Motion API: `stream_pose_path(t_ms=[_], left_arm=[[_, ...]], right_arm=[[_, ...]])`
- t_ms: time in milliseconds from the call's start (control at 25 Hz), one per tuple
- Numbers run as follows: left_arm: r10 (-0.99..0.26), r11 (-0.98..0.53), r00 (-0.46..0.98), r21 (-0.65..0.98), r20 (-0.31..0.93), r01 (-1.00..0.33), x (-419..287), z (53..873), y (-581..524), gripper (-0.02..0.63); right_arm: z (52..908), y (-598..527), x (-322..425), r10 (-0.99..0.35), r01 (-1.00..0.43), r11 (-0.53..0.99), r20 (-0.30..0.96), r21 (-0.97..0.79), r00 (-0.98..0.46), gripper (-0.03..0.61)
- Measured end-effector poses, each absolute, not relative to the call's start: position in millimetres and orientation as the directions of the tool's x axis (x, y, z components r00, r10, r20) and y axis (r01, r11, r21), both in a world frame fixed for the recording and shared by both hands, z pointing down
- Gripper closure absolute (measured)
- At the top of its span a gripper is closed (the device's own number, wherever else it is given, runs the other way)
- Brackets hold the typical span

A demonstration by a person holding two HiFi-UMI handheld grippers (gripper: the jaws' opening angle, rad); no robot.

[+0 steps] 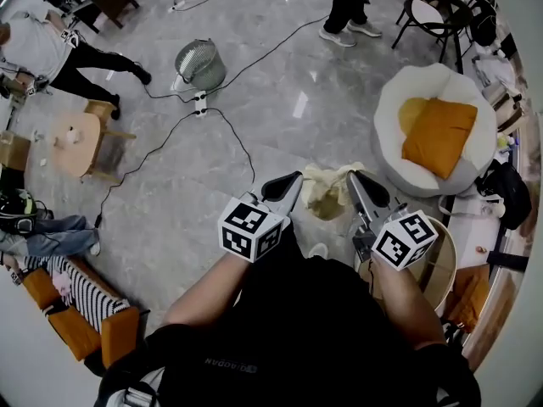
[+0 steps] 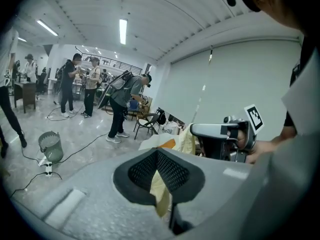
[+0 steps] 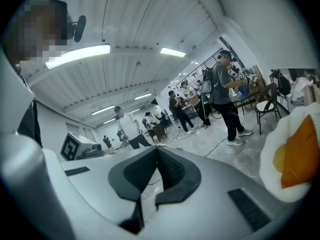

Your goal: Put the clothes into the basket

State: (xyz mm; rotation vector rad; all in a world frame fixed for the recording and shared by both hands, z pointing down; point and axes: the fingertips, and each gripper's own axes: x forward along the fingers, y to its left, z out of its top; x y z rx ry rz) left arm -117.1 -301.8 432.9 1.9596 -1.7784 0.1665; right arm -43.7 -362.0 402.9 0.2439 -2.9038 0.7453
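Observation:
A pale yellow cloth (image 1: 327, 192) hangs above the grey floor, stretched between my two grippers. In the head view my left gripper (image 1: 294, 181) is shut on its left edge, and my right gripper (image 1: 353, 176) is shut on its right edge. The left gripper view shows the yellow cloth (image 2: 161, 186) pinched between that gripper's mesh pads (image 2: 170, 171), with the right gripper (image 2: 220, 133) facing it. In the right gripper view the jaws meet at the tip (image 3: 157, 151), and only a sliver of cloth shows there. A round basket (image 1: 452, 246) stands on the floor below my right hand.
A white beanbag chair with an orange cushion (image 1: 437, 130) sits to the right. A metal bin (image 1: 201, 62), a power strip (image 1: 201, 102) and cables lie ahead. At left are a small round table (image 1: 75, 142) and a sofa with clothes (image 1: 76, 299). Several people stand around.

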Motion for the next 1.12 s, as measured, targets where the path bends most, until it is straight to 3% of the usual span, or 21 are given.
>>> stream_pose_path(t_ms=[600, 1120], left_arm=[[-0.928, 0.04, 0.055, 0.245, 0.368, -0.969, -311, 421, -337, 0.62], [-0.926, 0.148, -0.039, 0.267, 0.375, -0.952, -426, 439, -329, 0.62]], right_arm=[[398, -385, -242, 0.022, -0.074, 0.895, 0.21, -0.44, -0.978, 0.56], [406, -408, -367, 0.077, -0.038, 0.89, 0.232, -0.455, -0.97, 0.56]])
